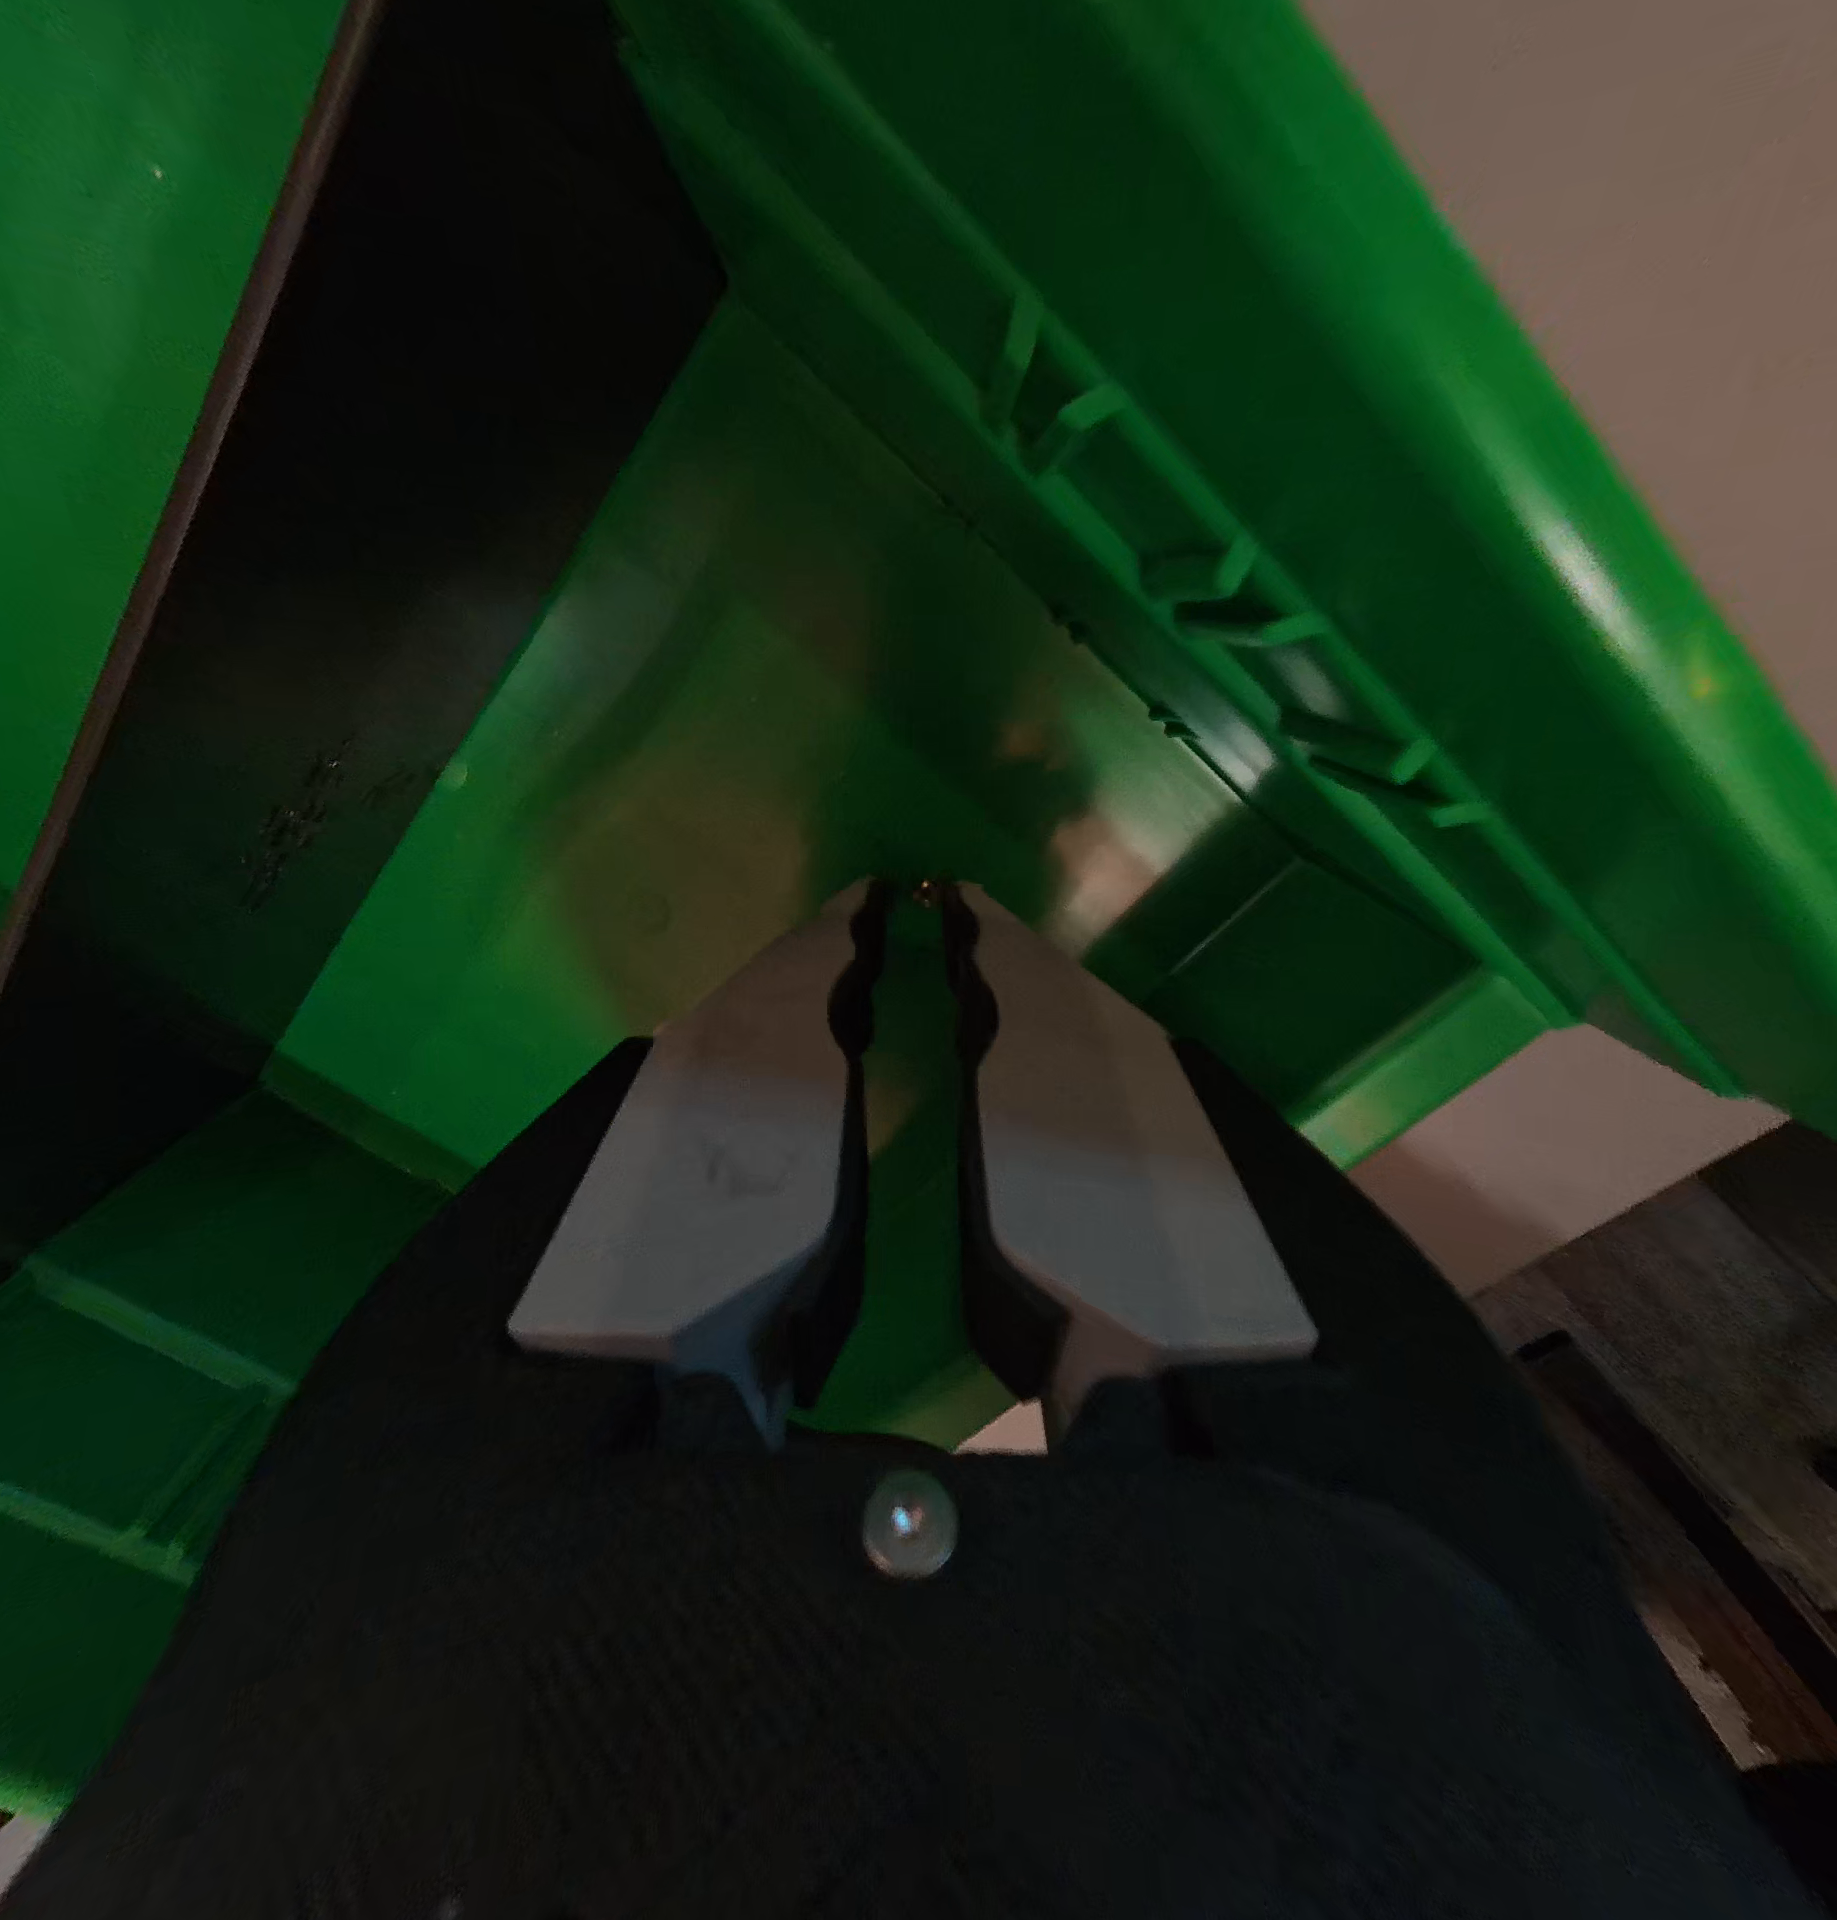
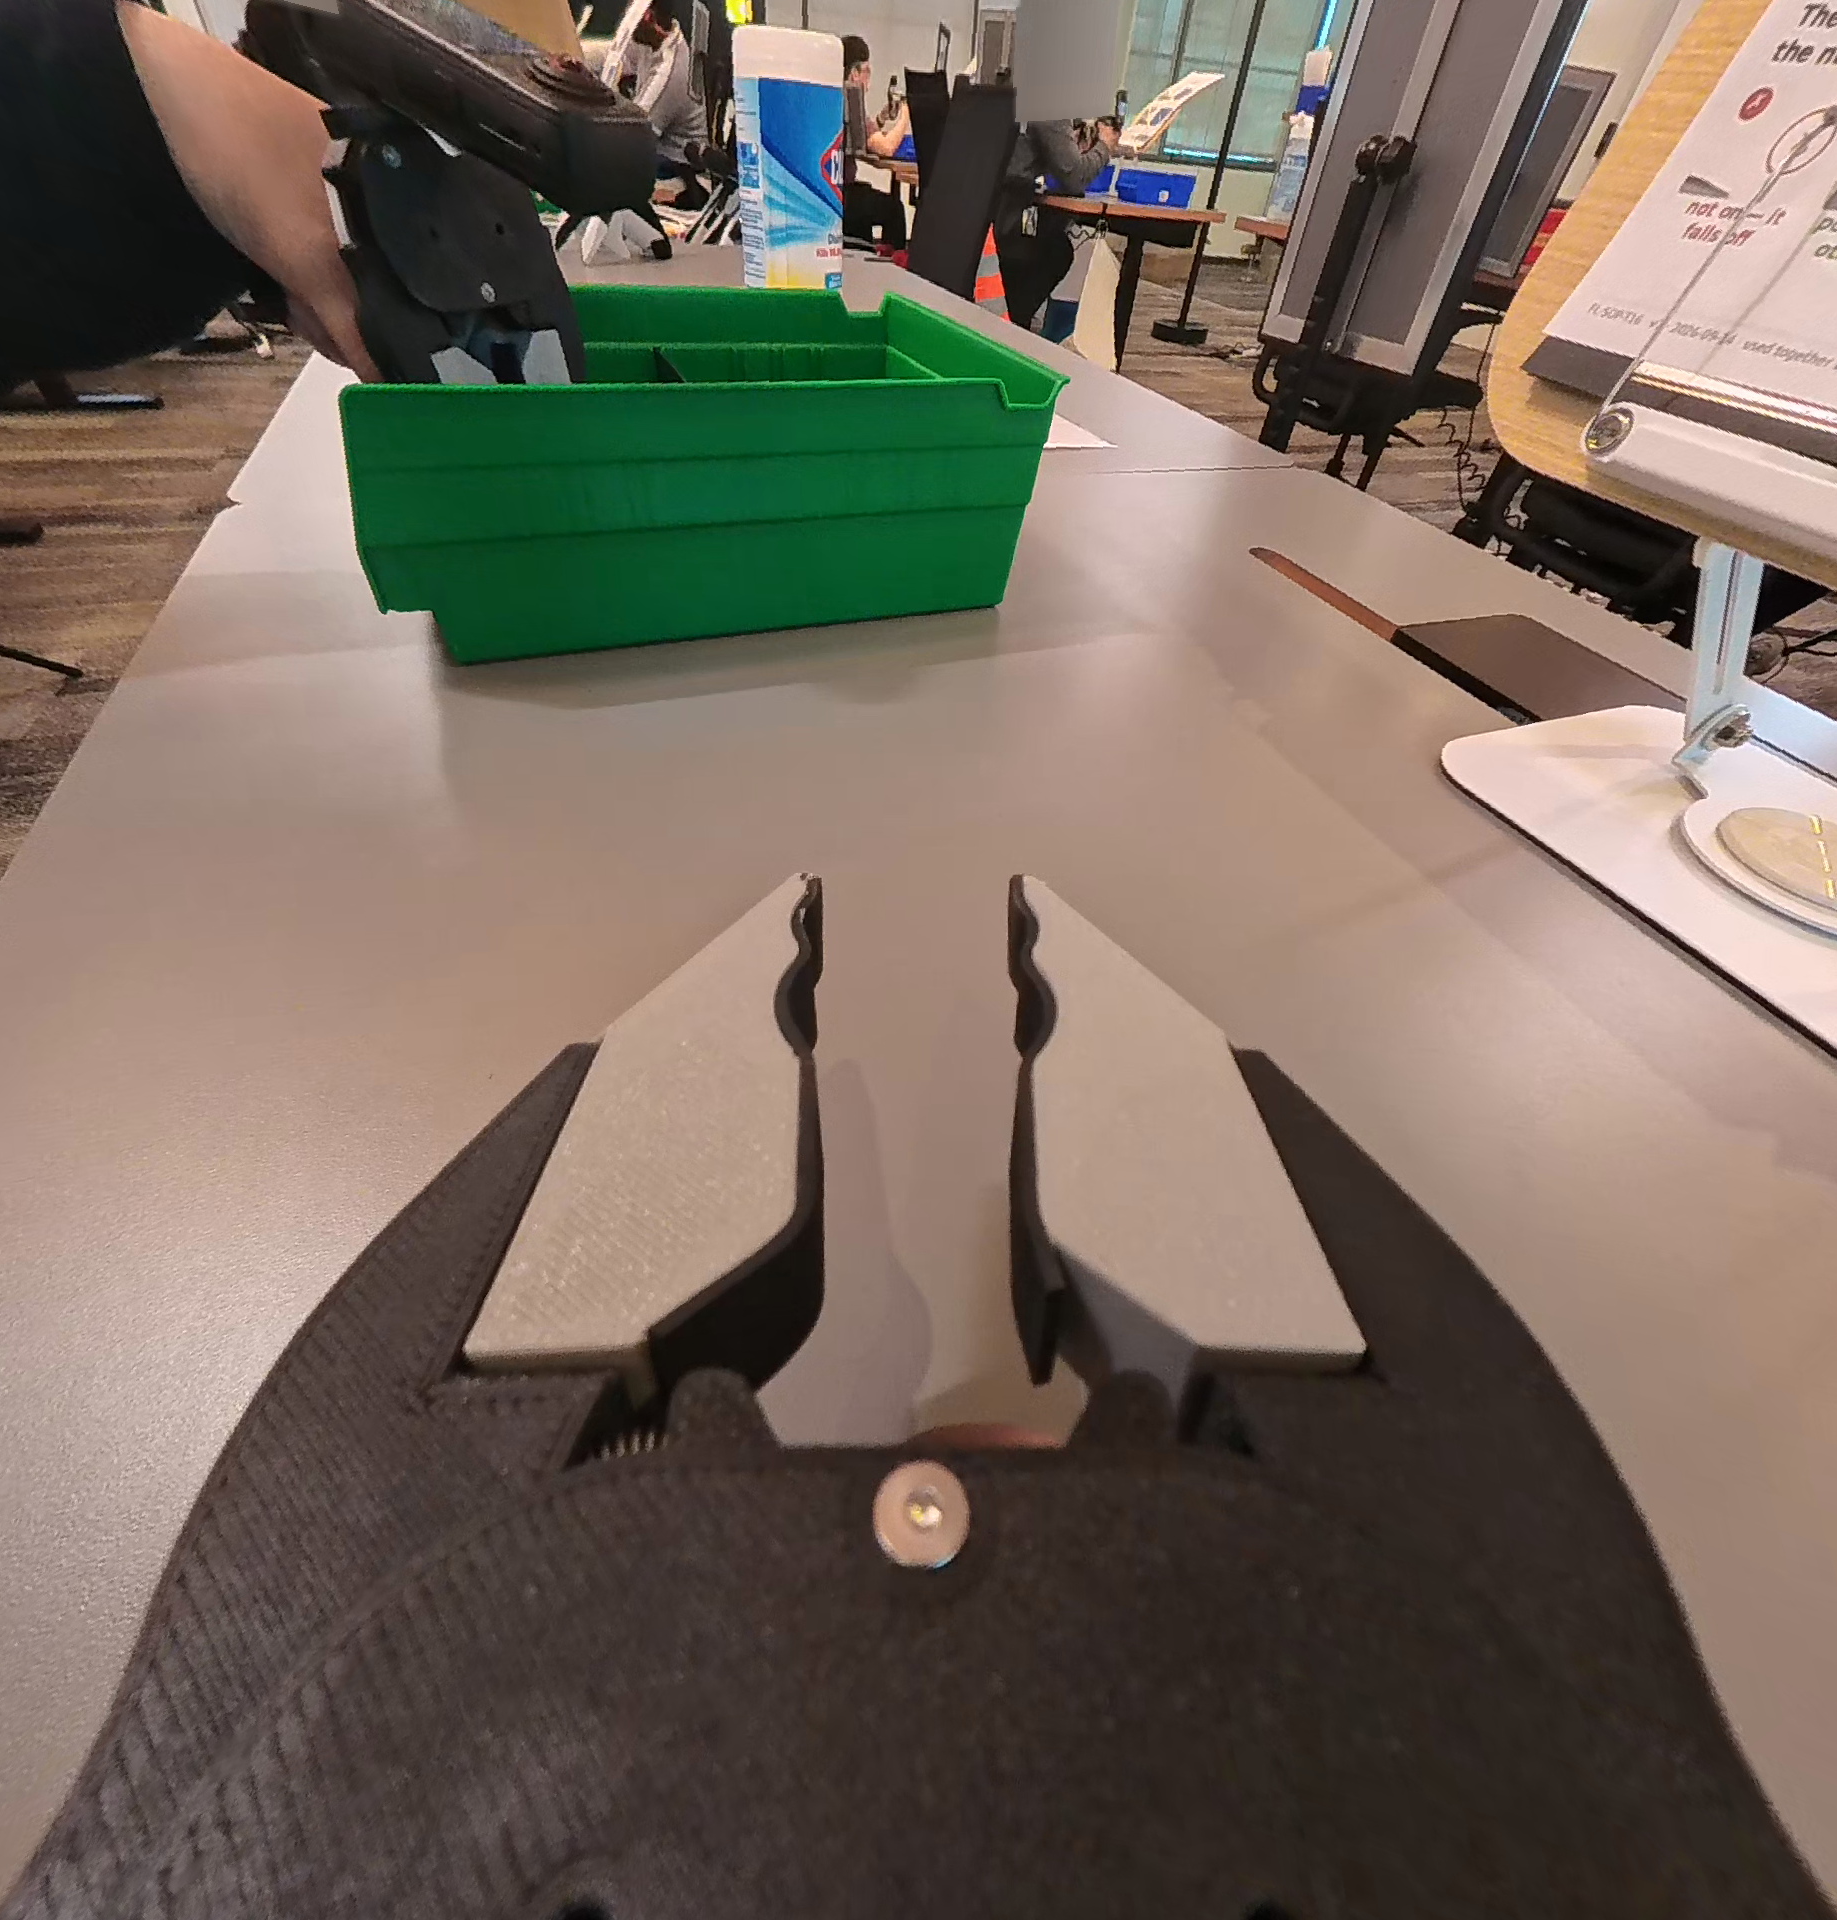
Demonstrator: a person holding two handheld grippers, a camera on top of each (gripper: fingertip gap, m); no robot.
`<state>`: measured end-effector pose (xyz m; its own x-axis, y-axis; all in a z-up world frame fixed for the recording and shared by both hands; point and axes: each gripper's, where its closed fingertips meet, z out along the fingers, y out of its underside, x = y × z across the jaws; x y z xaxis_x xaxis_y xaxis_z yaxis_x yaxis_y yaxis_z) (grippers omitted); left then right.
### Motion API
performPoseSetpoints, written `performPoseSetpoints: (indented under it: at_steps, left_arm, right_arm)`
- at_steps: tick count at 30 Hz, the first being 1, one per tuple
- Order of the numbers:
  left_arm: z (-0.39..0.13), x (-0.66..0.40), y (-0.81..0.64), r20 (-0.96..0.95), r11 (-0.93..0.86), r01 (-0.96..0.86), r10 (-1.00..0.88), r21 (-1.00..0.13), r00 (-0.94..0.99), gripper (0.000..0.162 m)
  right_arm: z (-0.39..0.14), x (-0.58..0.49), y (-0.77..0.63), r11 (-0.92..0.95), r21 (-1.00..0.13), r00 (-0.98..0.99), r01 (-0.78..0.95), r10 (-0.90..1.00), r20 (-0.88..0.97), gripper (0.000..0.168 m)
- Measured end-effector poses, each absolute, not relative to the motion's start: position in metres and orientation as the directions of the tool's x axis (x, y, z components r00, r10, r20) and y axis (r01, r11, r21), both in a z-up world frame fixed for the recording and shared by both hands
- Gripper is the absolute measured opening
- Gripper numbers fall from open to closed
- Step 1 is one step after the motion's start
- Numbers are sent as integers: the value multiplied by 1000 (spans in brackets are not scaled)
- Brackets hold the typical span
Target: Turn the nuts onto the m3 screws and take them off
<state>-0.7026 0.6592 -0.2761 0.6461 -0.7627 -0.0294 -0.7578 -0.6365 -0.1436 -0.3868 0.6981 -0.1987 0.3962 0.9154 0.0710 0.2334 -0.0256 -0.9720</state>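
Observation:
A green divided bin (image 2: 685,520) stands on the grey table (image 2: 478,883). My left gripper (image 1: 916,891) reaches down into the bin's left end; it also shows in the right wrist view (image 2: 493,358), held by a person's hand. Its jaws are almost together, and a tiny brass-coloured piece (image 1: 924,886) sits between the tips against the green bin floor (image 1: 685,831). I cannot tell whether it is a nut or a screw. My right gripper (image 2: 914,904) is open and empty, low over the table in front of the bin.
A black divider (image 1: 374,520) stands to the left of my left gripper inside the bin. A wipes canister (image 2: 789,156) stands behind the bin. A white stand (image 2: 1672,821) with an instruction sheet is at the right edge. A dark flat strip (image 2: 1496,649) lies beside it. One gripper's finger ends stand about 35 centimetres off the other's.

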Motion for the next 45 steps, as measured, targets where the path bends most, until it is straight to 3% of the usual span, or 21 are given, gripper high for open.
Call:
performPoseSetpoints:
  at_steps: [30,45]
  left_arm:
    - [-271,-704,663,-67,-626,-760,-763,-174,643,0]
    - [-269,-709,657,-33,-648,-745,-750,-160,660,9]
  right_arm:
    - [-199,-387,698,-24,-972,394,235,916,73,31]
    - [-199,-387,698,-25,-971,392,236,917,72,31]
